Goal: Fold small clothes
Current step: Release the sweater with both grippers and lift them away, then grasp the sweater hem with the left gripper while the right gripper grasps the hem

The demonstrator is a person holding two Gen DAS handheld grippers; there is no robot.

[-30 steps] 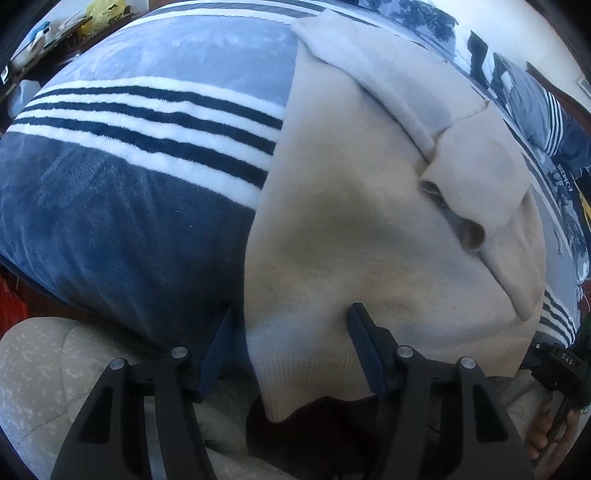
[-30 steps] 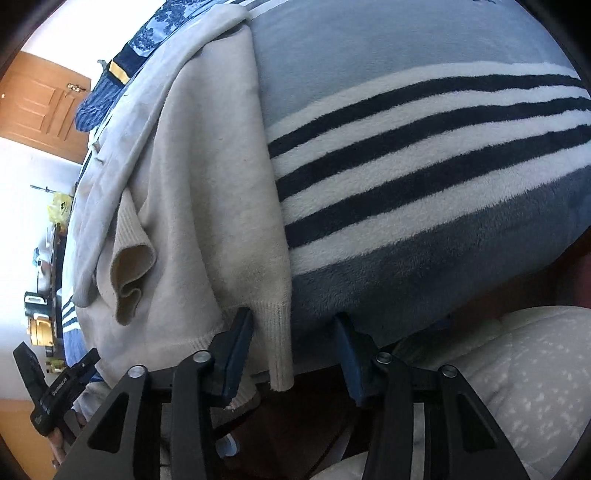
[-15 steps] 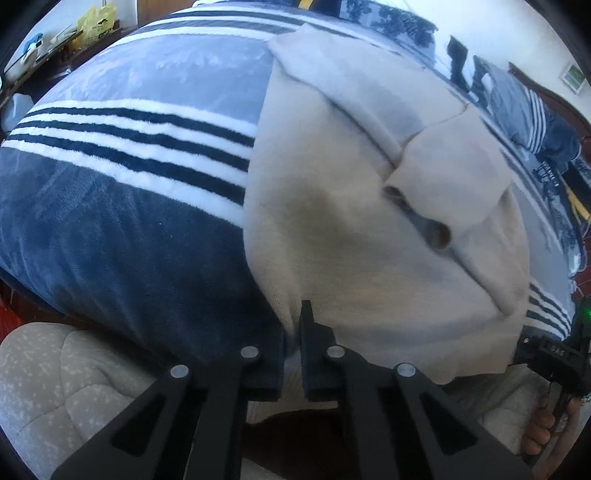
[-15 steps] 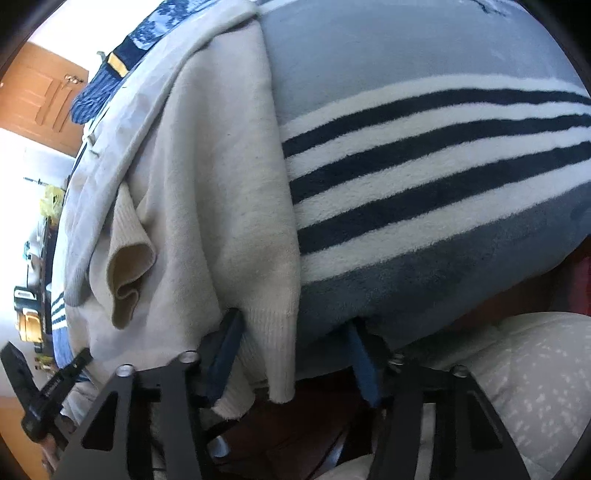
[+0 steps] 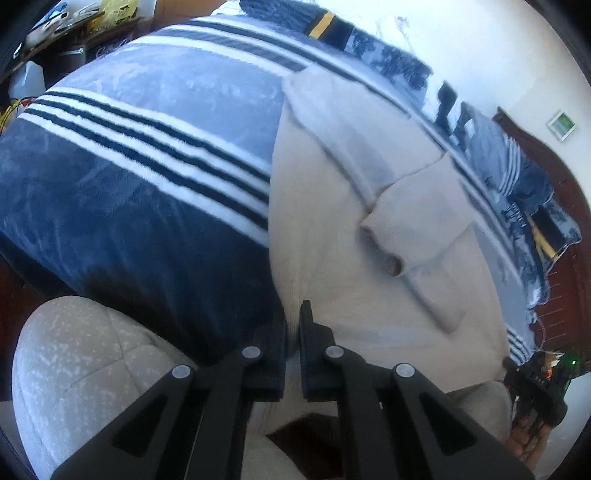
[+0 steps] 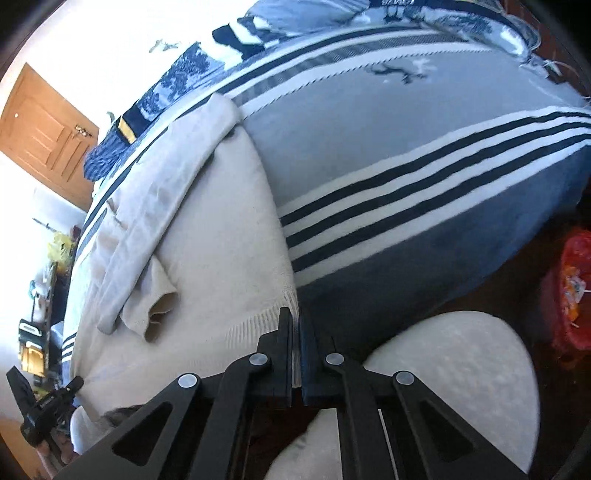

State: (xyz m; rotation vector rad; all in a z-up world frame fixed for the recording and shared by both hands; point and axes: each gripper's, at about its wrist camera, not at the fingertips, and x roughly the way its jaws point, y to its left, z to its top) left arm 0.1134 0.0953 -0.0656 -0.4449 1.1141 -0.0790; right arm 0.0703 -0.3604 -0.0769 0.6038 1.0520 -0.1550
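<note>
A cream knitted sweater [image 5: 332, 229] lies on a blue blanket with white and navy stripes, its sleeves folded across the body. My left gripper [image 5: 292, 314] is shut on the sweater's near left hem corner. In the right wrist view the same sweater [image 6: 221, 236] fills the left half, a sleeve cuff [image 6: 162, 310] resting on it. My right gripper [image 6: 295, 317] is shut on the ribbed hem at the near right corner. Both corners are lifted off the bed's edge.
The striped blanket [image 5: 129, 177] covers the bed. A person's light patterned trouser legs [image 5: 74, 369] [image 6: 461, 387] sit below the grippers. A wooden door [image 6: 40, 133] stands at the left, a red bin [image 6: 572, 295] at the right, and clutter [image 5: 74, 22] lies beyond the bed.
Both grippers went from open astride the hem corners to shut on them. Both then rose, lifting the hem off the bed edge.
</note>
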